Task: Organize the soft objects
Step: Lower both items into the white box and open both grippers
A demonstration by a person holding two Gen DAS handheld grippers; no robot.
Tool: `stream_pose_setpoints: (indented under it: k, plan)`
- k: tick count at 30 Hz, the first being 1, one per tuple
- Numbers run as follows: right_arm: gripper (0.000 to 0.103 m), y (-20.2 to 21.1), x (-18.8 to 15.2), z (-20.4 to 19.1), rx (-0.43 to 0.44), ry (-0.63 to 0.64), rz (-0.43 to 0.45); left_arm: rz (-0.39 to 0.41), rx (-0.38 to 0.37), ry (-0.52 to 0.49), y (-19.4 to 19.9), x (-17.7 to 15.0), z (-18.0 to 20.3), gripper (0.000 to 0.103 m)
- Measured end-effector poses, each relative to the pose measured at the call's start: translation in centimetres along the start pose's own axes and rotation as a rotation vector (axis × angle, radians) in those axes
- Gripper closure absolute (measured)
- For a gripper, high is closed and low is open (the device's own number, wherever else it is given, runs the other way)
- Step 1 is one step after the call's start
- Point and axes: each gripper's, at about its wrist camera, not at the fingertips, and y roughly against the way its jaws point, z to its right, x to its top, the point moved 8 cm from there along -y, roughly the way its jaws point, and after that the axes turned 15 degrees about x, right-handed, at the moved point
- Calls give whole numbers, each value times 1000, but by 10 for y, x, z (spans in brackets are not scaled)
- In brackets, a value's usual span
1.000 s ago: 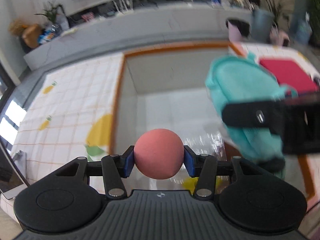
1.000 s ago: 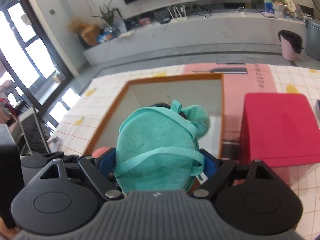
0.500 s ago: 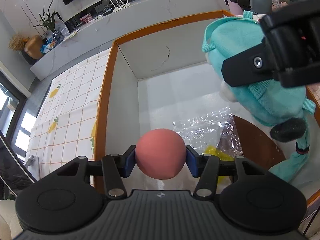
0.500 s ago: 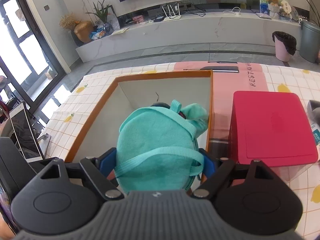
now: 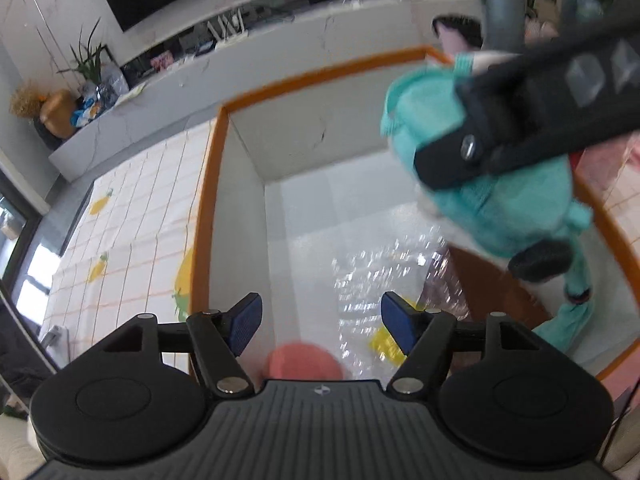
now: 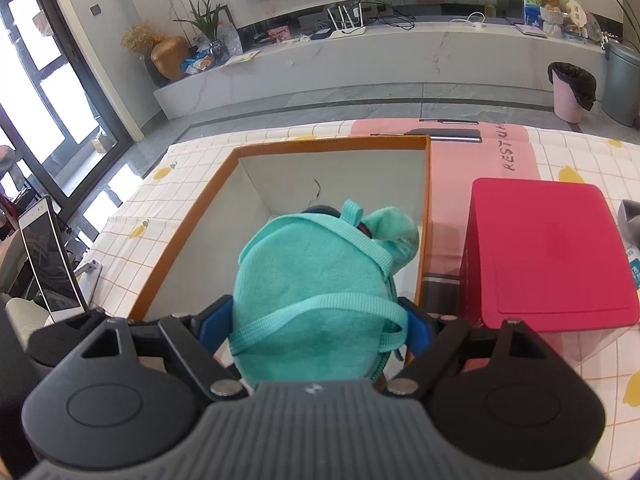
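Observation:
My left gripper (image 5: 321, 326) is open above the orange-rimmed cardboard box (image 5: 208, 208). A pink ball (image 5: 305, 362) is below its jaws inside the box, partly hidden by the gripper body. My right gripper (image 6: 316, 326) is shut on a teal plush backpack (image 6: 312, 292) and holds it over the box (image 6: 192, 240). In the left wrist view the backpack (image 5: 500, 208) hangs at the right over the box, with a strap trailing down.
Clear plastic wrap (image 5: 384, 276) with a yellow item (image 5: 386, 344) lies on the box floor. A red box (image 6: 548, 248) stands right of the cardboard box on the checked tablecloth (image 6: 132, 216). A tablet (image 6: 50, 260) leans at the left.
My left gripper opened and the pink ball dropped out of its jaws into the box. The right gripper still holds the backpack, slightly higher over the box.

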Motion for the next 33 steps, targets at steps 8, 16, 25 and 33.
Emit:
stream_pose_setpoints:
  k: [8,16,25,33]
  plan:
    - [19,-16,-10,-8,31,38,-61,29,-117,158,7,12,-37,17]
    - [19,-21,-11,-7,29,33,-70,29,-134,134,9,11,-46,20]
    - [19,-28,-14,-8,-22,90,-70,14,-127,170,7,2,-73,16]
    - [19,-50,-32,-26,-51,204,-155,-35,-87,312,-7,3,-100,16]
